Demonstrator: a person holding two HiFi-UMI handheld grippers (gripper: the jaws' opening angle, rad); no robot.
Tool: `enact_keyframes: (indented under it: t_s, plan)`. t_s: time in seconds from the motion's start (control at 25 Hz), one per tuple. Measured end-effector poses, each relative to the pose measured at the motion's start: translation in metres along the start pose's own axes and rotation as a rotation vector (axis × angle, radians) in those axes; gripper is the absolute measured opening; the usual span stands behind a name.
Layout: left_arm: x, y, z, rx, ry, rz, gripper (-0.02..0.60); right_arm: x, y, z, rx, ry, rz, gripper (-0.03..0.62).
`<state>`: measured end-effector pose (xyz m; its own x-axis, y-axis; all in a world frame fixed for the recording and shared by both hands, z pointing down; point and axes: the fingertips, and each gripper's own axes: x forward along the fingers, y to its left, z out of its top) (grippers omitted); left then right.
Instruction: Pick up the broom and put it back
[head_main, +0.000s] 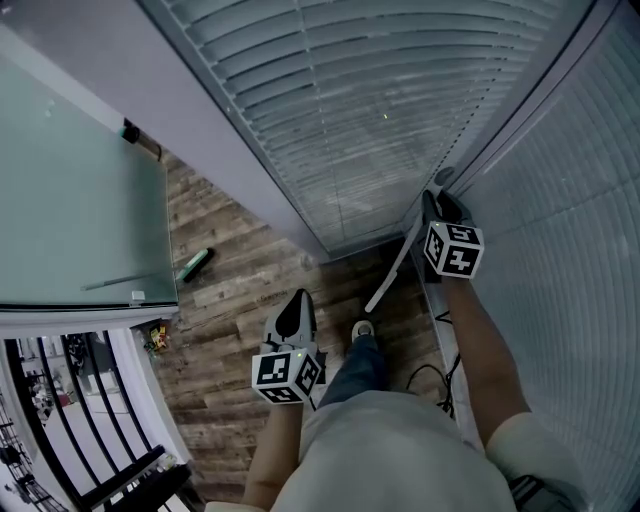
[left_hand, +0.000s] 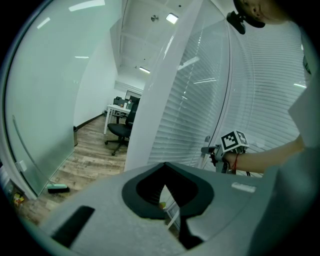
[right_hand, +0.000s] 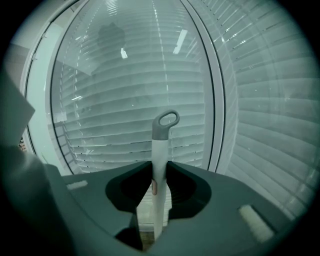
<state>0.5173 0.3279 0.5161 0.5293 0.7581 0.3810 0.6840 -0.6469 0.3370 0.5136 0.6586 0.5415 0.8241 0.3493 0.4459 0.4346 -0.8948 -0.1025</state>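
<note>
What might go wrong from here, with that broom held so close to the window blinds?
1. The right gripper pinches only the thin broom handle near its top loop, so the long lower part may swing into the blinds.
2. A black cable lies on the floor by the person's shoe; the broom's lower end or a foot might snag on it.

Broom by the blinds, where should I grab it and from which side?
Take the broom's white shaft just below its grey loop, from the room side, since blinds stand behind it. It stands nearly upright, so jaws close across it, as the right gripper does.
</note>
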Motion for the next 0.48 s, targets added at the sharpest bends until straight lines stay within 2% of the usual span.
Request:
enact_keyframes:
  t_s: [0.48]
  plan:
    - [-0.0080, 0.0018, -0.0060, -0.004, 0.000, 0.007, 0.005, 0.0094, 0.0005, -0.0017, -0.019, 0.011, 0.002, 0.098]
